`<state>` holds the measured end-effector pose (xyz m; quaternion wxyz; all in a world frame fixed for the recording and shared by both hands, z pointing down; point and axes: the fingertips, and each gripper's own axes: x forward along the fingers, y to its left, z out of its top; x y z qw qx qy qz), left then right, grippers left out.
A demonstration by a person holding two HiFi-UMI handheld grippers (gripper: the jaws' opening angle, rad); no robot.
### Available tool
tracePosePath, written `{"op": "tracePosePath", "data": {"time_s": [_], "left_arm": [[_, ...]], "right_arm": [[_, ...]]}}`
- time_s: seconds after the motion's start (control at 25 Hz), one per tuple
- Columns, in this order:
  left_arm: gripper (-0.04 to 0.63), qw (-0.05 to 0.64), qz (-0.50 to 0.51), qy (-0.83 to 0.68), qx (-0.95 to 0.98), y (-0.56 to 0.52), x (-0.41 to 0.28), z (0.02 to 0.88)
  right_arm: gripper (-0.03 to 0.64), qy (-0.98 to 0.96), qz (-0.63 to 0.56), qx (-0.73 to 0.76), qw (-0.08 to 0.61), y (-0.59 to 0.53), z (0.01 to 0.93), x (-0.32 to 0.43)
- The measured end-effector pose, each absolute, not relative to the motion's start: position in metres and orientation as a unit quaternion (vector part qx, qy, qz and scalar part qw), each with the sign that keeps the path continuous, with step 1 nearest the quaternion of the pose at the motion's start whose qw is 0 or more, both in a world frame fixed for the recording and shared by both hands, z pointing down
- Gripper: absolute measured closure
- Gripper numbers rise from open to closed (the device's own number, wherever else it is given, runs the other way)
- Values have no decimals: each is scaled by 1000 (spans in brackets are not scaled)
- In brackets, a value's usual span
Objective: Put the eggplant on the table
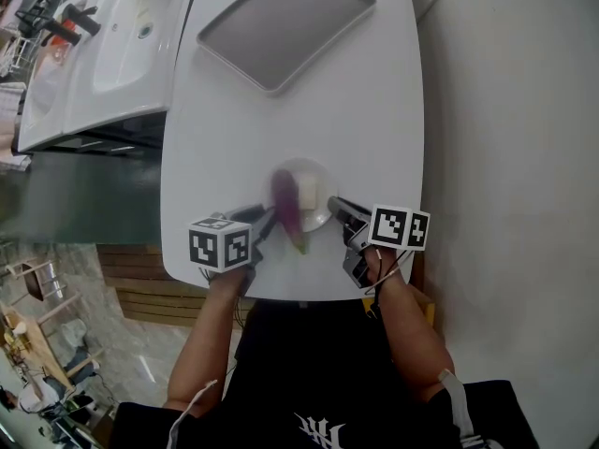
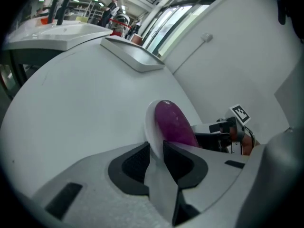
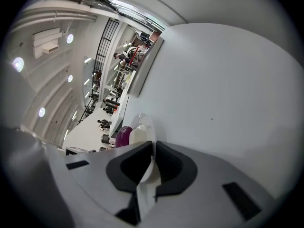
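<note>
A purple eggplant (image 1: 288,209) lies on a small white plate (image 1: 318,181) near the front of the white table (image 1: 374,110). Its near end reaches past the plate's rim. My left gripper (image 1: 271,219) is shut on the plate's left rim and my right gripper (image 1: 335,204) on its right rim. In the left gripper view the jaws (image 2: 156,148) pinch the thin rim, with the eggplant (image 2: 175,122) just beyond them. In the right gripper view the jaws (image 3: 153,161) clamp the plate (image 3: 145,122); the eggplant (image 3: 124,136) and a pale piece (image 3: 137,134) lie behind.
A grey rectangular tray (image 1: 285,21) rests at the table's far end. A white sink unit (image 1: 112,45) stands to the left of the table. The table's front edge is close to the person's body, and a bare wall runs along the right.
</note>
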<state>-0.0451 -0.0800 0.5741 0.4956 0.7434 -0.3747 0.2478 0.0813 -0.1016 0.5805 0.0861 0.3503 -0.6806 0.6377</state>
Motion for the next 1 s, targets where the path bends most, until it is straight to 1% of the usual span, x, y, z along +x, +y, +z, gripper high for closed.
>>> {"op": "tracePosePath", "data": {"time_s": [0.12, 0.36, 0.6, 0.72, 0.8, 1.0], "left_arm": [[514, 473, 277, -377, 747, -79, -46, 573], [508, 445, 311, -378, 750, -75, -47, 573], [502, 359, 385, -377, 762, -75, -46, 569], [502, 314, 418, -374, 766, -75, -45, 569], [503, 291, 436, -370, 767, -75, -44, 570], [503, 256, 456, -364, 771, -74, -41, 568]], "right_arm": [[595, -683, 632, 353, 99, -99, 579, 81], [597, -680, 638, 349, 96, -95, 580, 82], [595, -687, 623, 357, 111, -93, 579, 83], [594, -704, 589, 367, 151, -93, 580, 83], [578, -717, 555, 377, 190, -93, 581, 84], [544, -760, 422, 394, 299, -95, 579, 83]]}}
